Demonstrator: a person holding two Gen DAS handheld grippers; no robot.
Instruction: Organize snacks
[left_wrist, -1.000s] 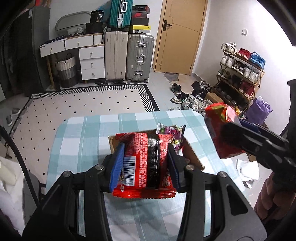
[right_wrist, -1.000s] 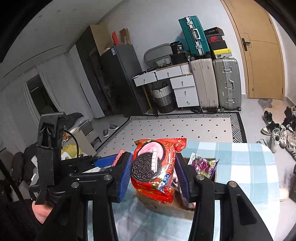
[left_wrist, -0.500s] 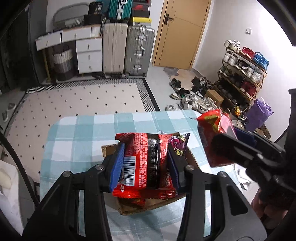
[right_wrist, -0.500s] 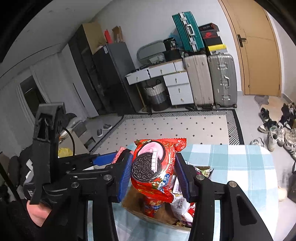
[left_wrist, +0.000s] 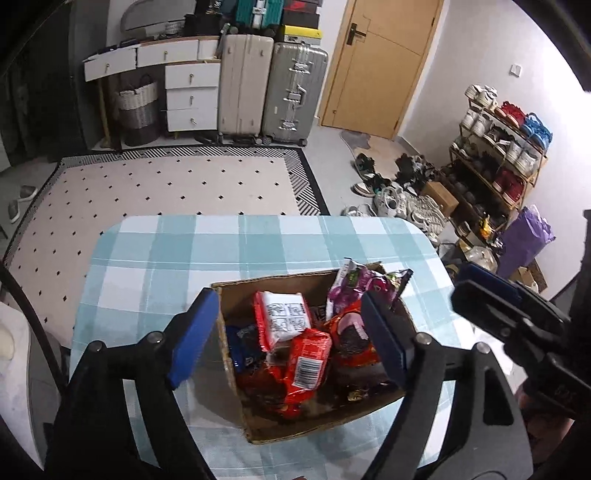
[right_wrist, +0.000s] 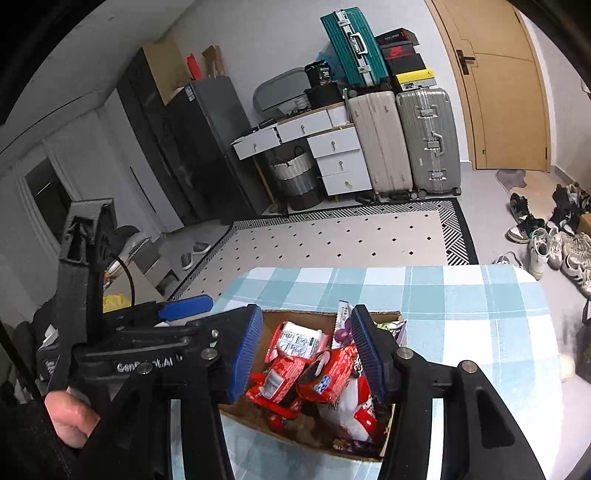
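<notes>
A cardboard box sits on the checked table and holds several snack packs. Among them are a red pack with a barcode, a red-and-white pack, a red Oreo pack and a purple pack. My left gripper is open and empty above the box. My right gripper is open and empty above the same box. The red barcode pack and the Oreo pack lie loose inside. The right gripper also shows at the right edge of the left wrist view.
The table has a blue-and-white checked cloth. Beyond it are a patterned rug, suitcases, white drawers, a wooden door and a shoe rack with shoes on the floor.
Both grippers have opened over the box. The red pack left the left gripper and the Oreo pack left the right gripper; both now lie in the box.
</notes>
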